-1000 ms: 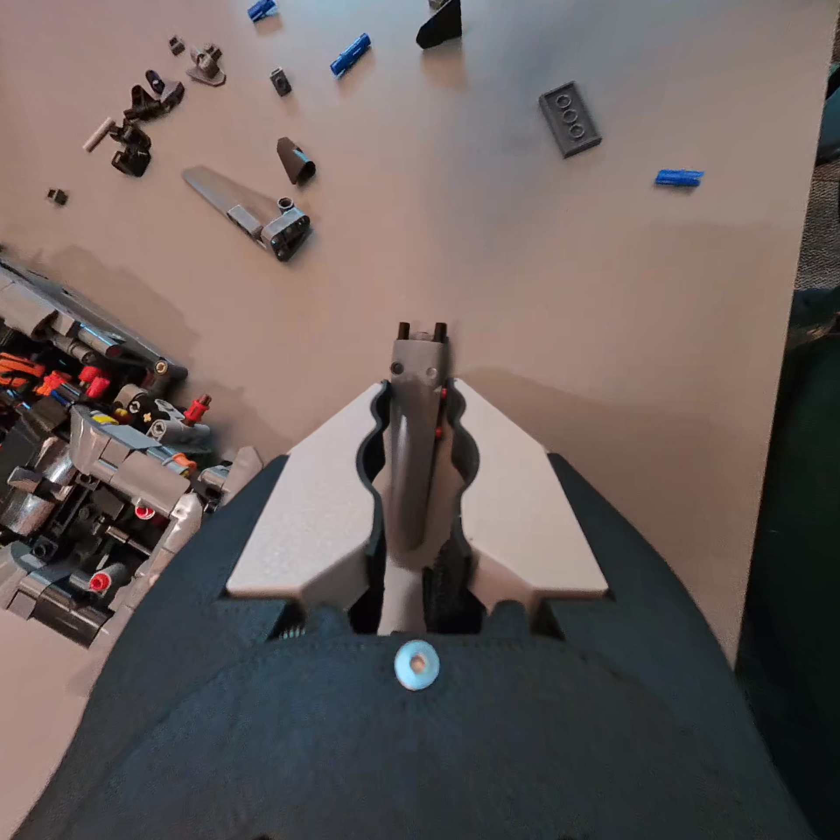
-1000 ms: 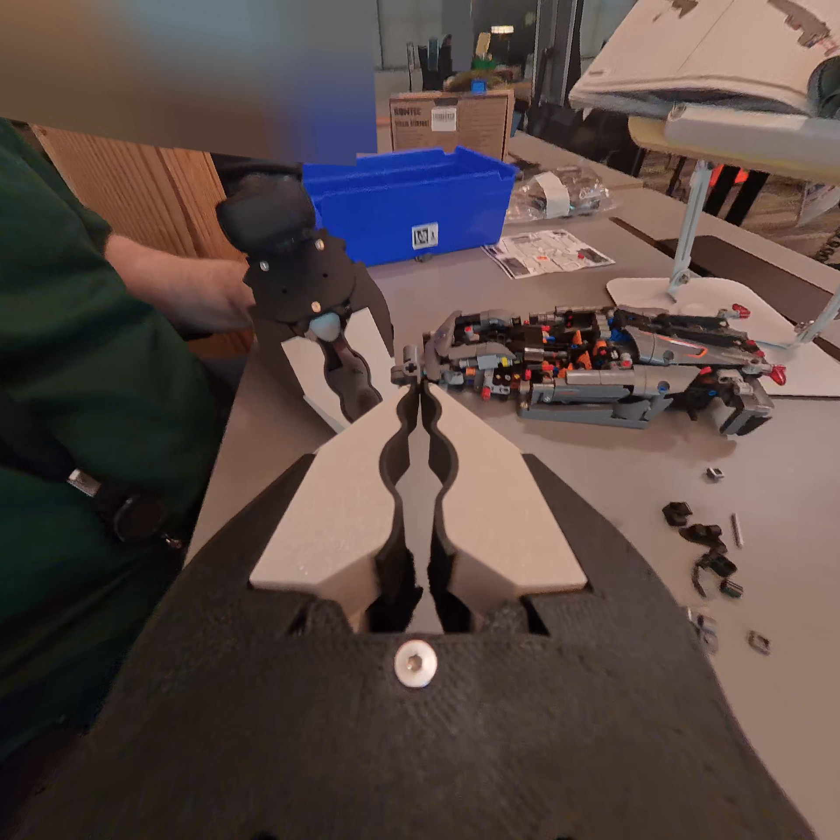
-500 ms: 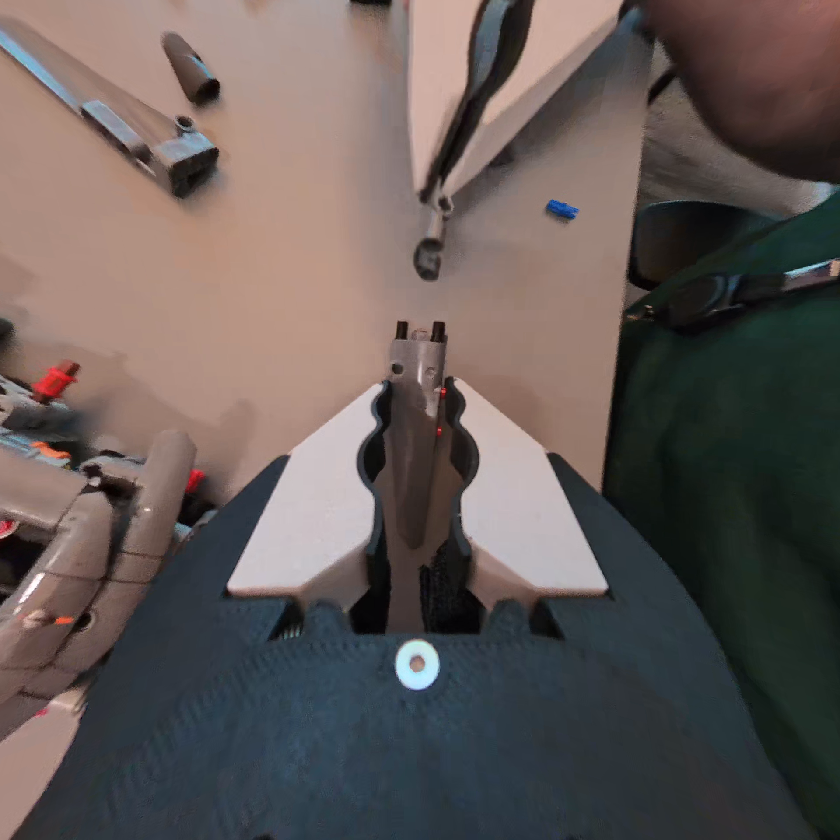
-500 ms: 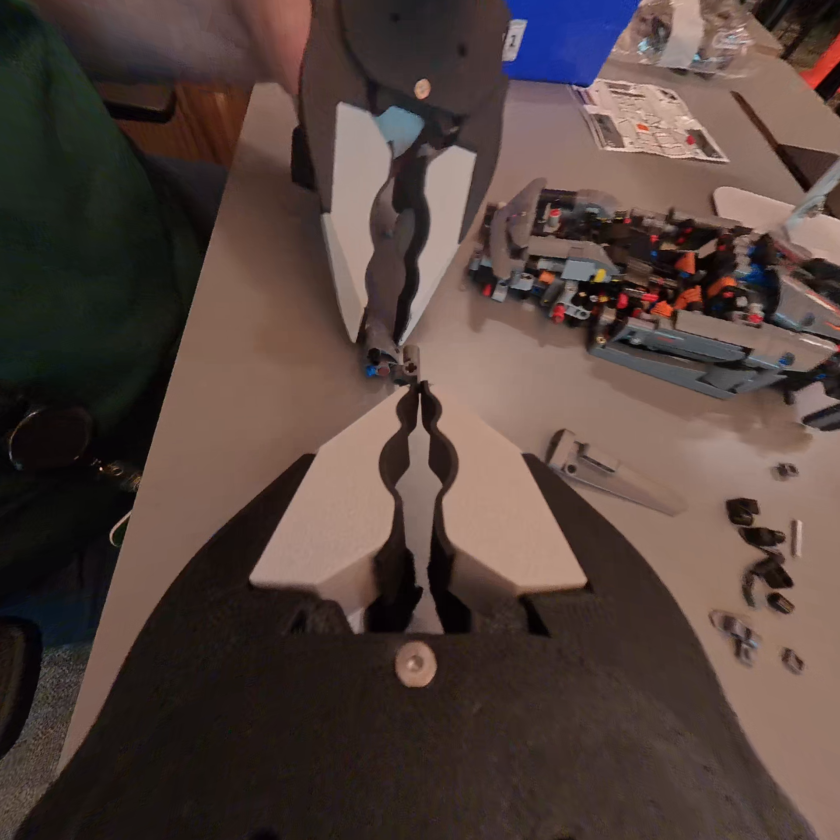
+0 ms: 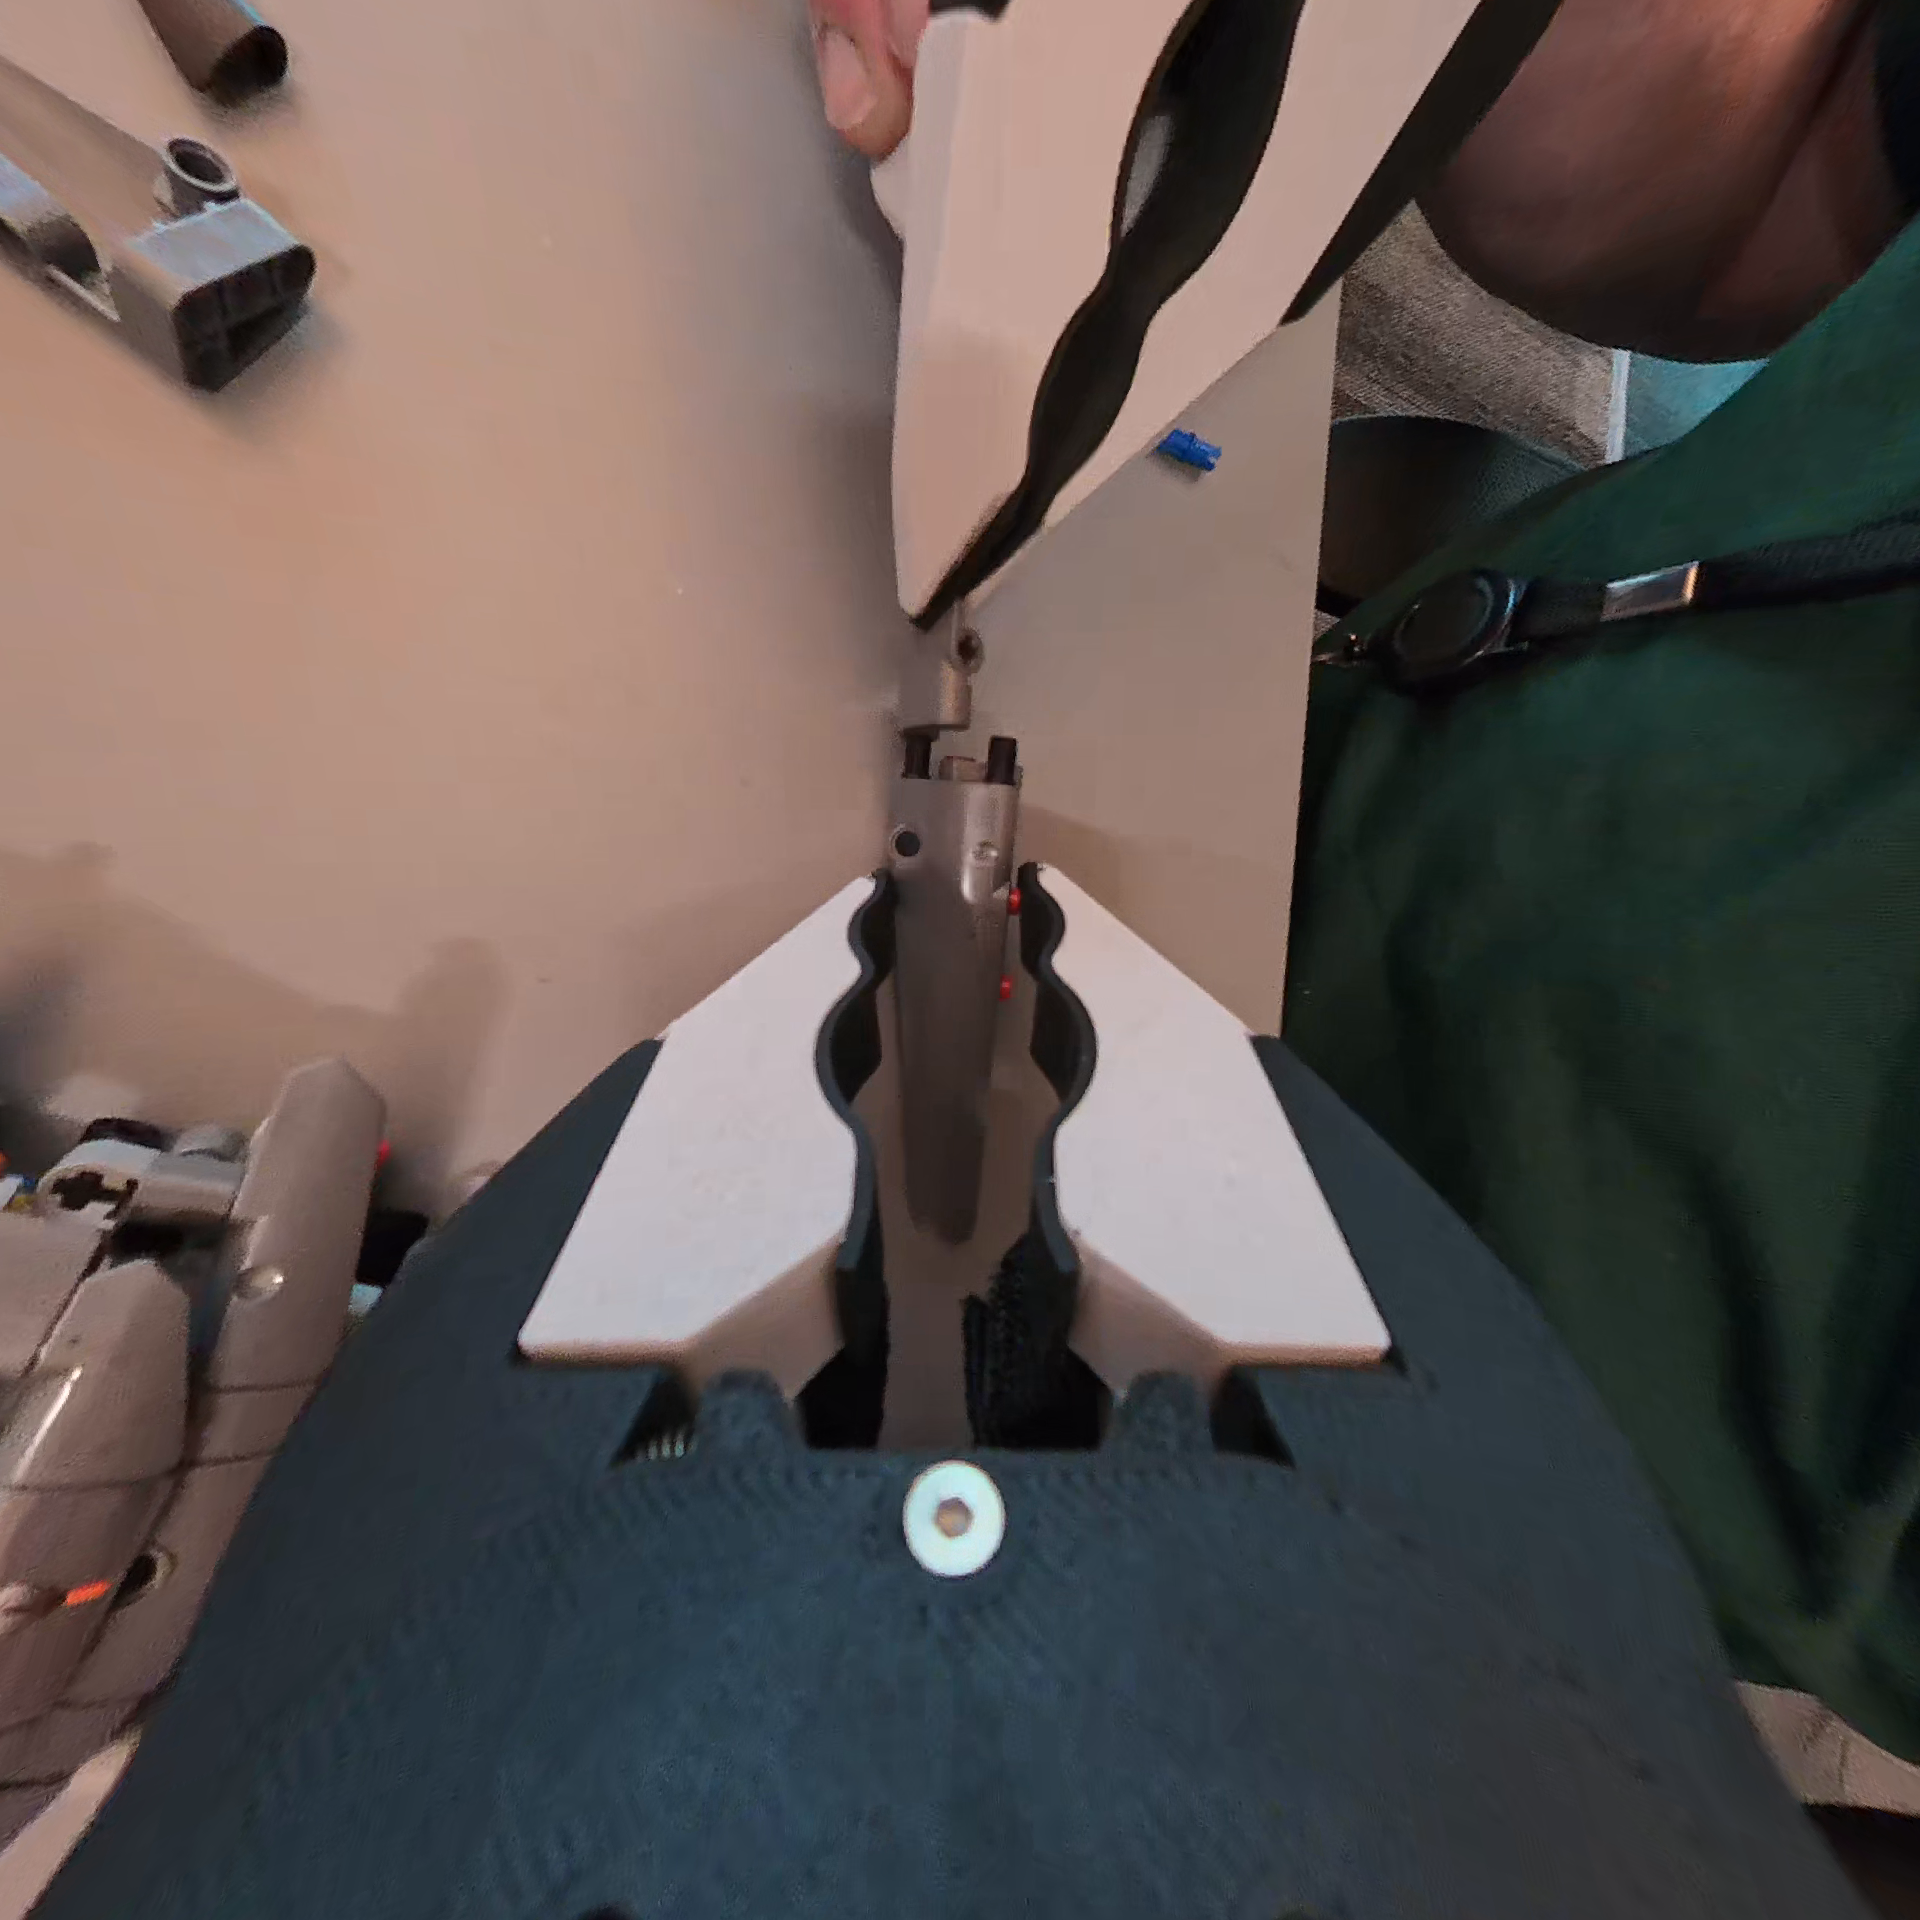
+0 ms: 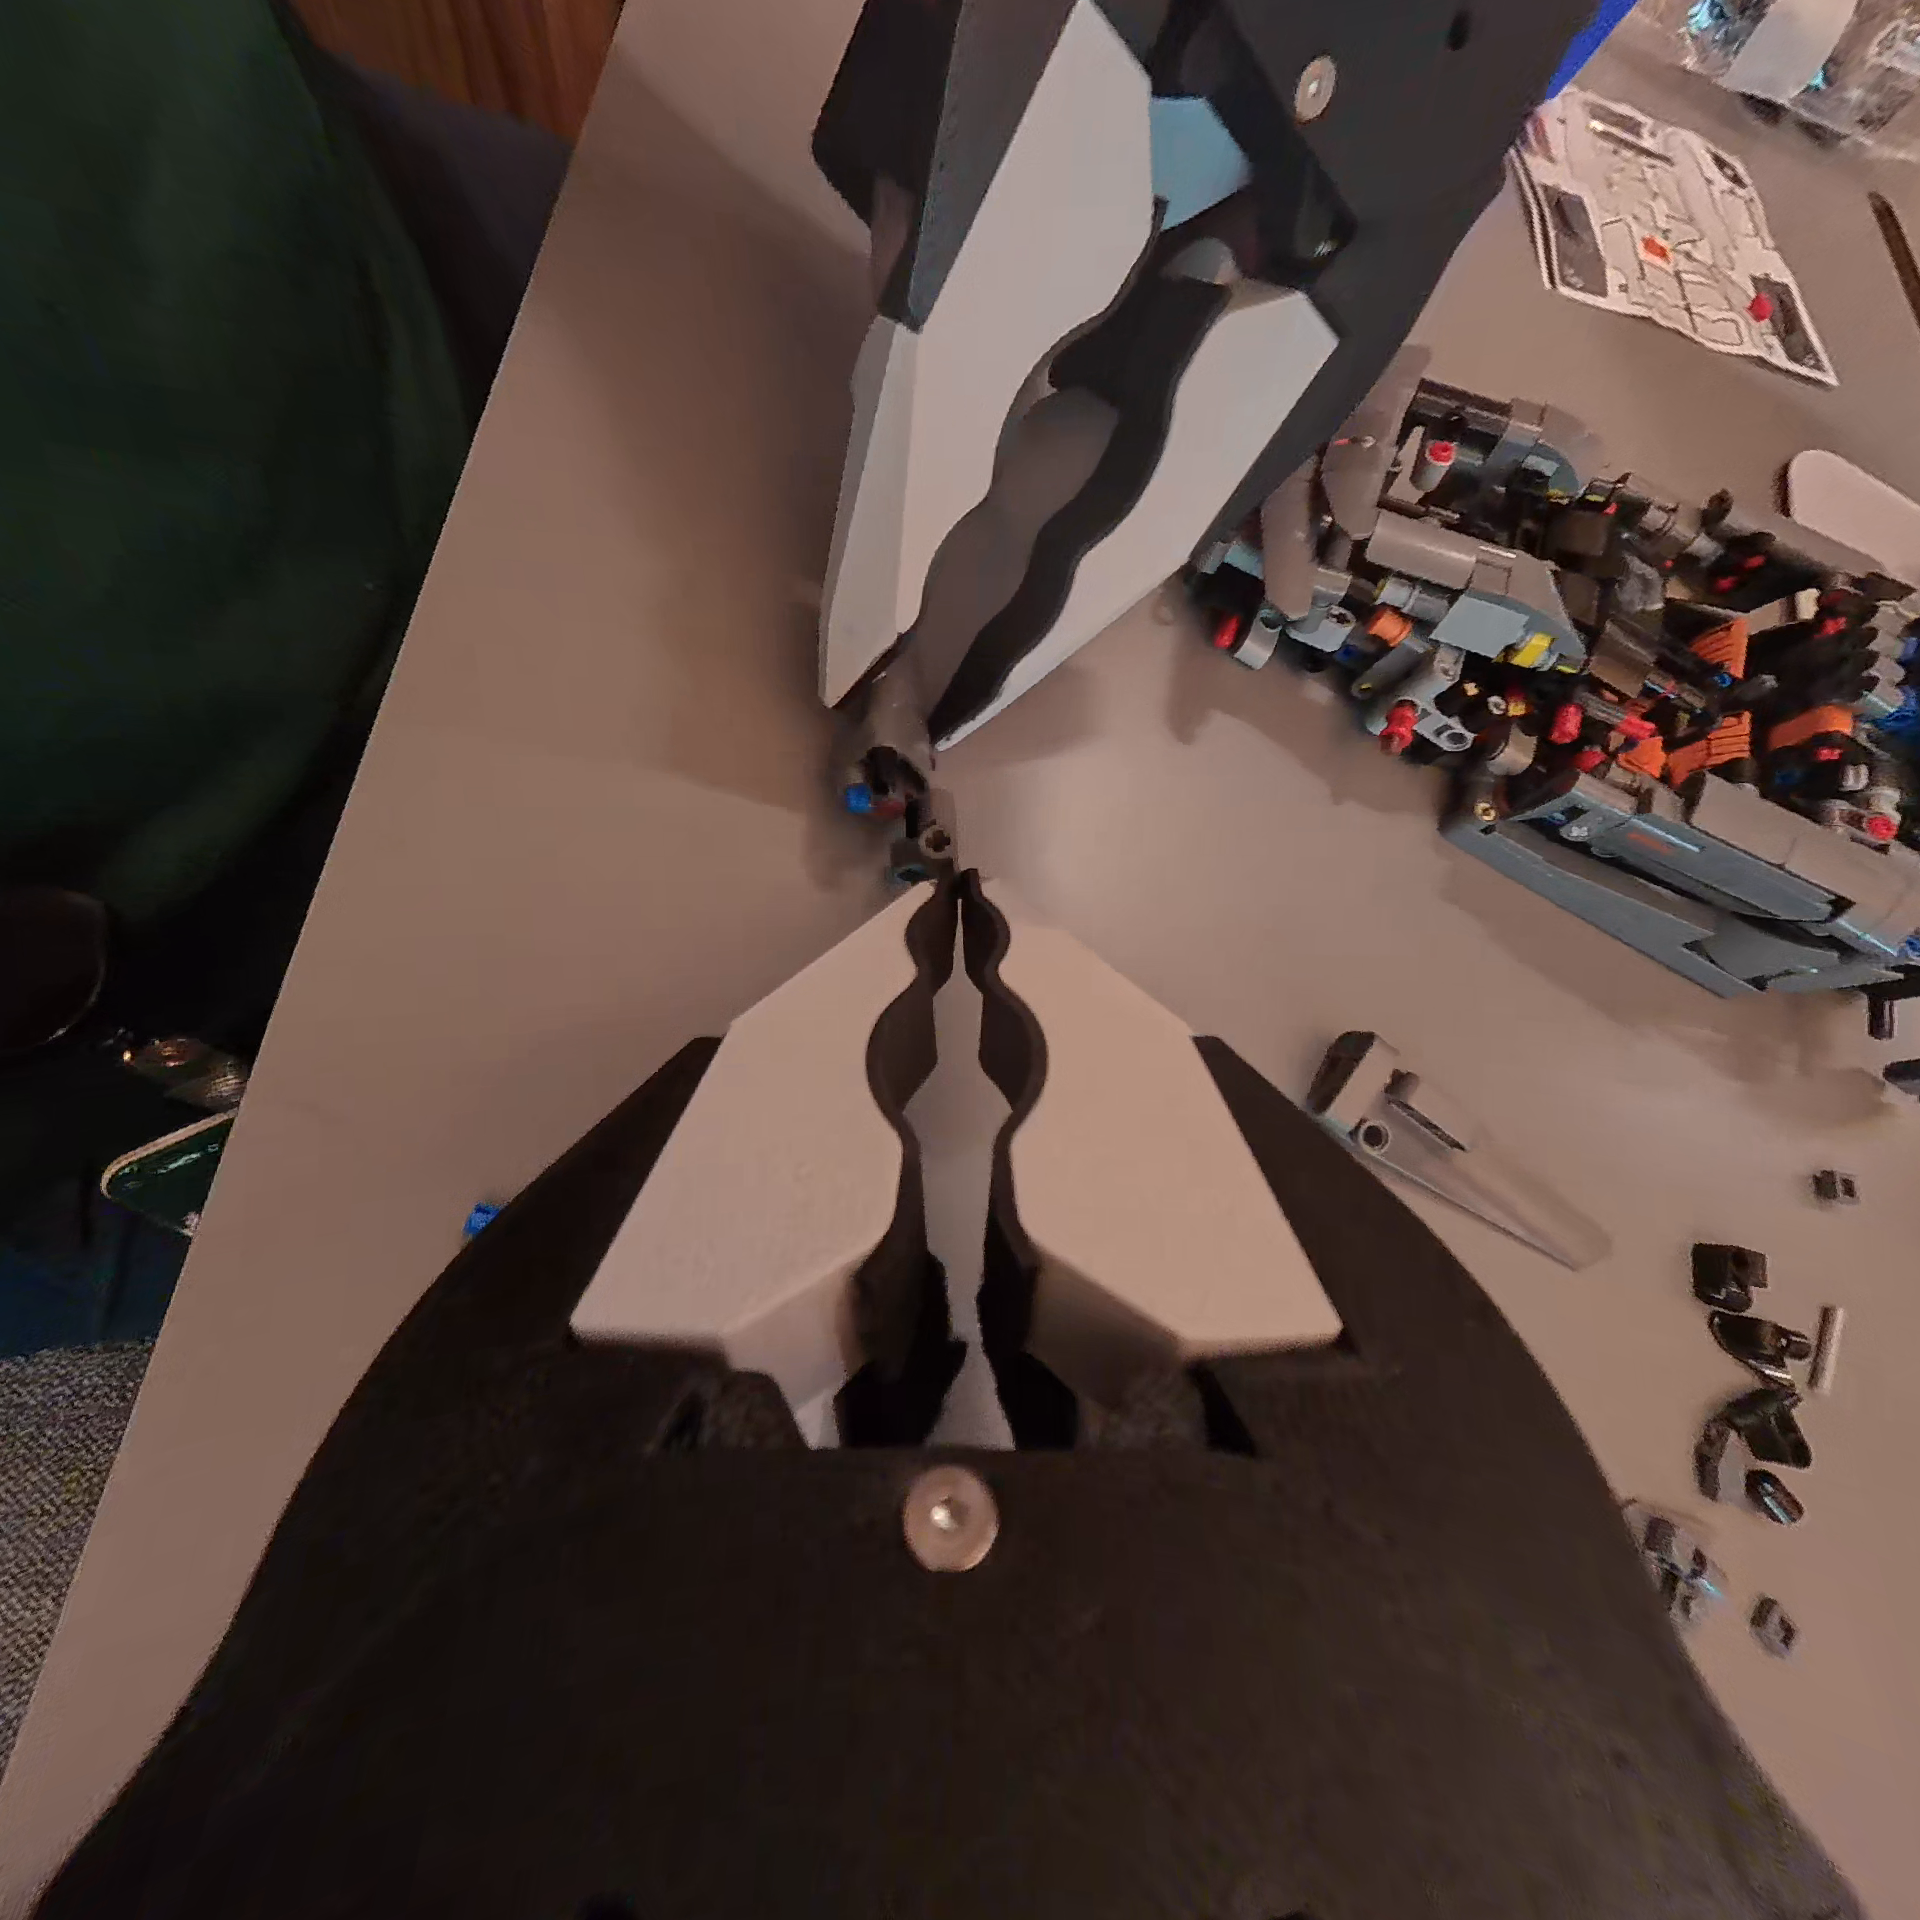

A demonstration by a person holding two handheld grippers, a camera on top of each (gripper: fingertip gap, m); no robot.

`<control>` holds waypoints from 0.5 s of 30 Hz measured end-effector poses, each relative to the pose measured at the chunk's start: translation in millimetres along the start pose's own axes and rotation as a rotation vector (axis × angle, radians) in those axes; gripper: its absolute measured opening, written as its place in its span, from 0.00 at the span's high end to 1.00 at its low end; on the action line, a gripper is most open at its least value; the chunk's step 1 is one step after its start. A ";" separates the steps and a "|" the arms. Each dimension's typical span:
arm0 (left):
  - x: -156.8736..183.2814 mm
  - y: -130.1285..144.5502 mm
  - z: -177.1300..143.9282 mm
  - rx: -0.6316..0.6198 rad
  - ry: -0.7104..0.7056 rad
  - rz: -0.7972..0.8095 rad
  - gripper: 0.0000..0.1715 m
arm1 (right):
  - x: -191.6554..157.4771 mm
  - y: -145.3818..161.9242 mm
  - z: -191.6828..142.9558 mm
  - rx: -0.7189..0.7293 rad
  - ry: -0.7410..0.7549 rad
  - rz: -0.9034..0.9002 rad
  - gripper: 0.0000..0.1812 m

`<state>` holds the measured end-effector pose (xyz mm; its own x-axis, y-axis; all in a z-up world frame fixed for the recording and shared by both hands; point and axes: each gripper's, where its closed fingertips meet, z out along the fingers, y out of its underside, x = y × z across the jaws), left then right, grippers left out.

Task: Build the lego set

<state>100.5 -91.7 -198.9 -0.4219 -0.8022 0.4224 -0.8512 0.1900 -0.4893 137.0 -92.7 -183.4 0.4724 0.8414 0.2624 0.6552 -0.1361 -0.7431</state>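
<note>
Grippers meet tip to tip above the table (image 5: 520, 623). The left gripper (image 5: 954, 883) is closed tight on a long grey piece (image 5: 951, 997), which sticks out past its tips with two black pins at the end. The right gripper (image 6: 958, 896) is pinched almost shut on a small grey connector (image 6: 928, 844). The connector sits just at the pins of the long piece. The big half-built lego model (image 6: 1621, 665) lies farther right, near some loose black bits (image 6: 1756, 1382).
</note>
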 end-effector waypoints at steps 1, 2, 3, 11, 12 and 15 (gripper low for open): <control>-1.6 -0.1 -0.4 0.003 -0.014 0.008 0.87 | -0.8 1.4 1.3 -0.007 -0.002 -0.001 1.00; -5.3 -0.8 -1.1 0.011 -0.047 0.022 0.86 | -1.3 2.2 2.2 -0.010 -0.004 0.001 1.00; -8.6 -1.9 -2.1 0.024 -0.082 0.036 0.85 | -1.7 2.3 2.8 -0.007 -0.006 0.004 1.00; -10.2 -5.1 -13.1 0.107 -0.367 0.224 0.80 | 0.5 3.6 0.9 0.004 -0.009 0.031 1.00; -11.5 -3.4 -14.2 0.105 -0.434 0.257 0.80 | 0.8 3.6 0.1 0.011 -0.013 0.044 1.00; -10.4 5.8 -6.2 0.057 -0.575 0.372 0.80 | 3.0 3.3 -2.0 0.037 -0.026 0.090 1.00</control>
<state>98.0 -78.8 -201.5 -0.4368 -0.8654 -0.2455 -0.6574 0.4934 -0.5696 141.7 -91.7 -183.9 0.5128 0.8399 0.1778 0.5885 -0.1931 -0.7851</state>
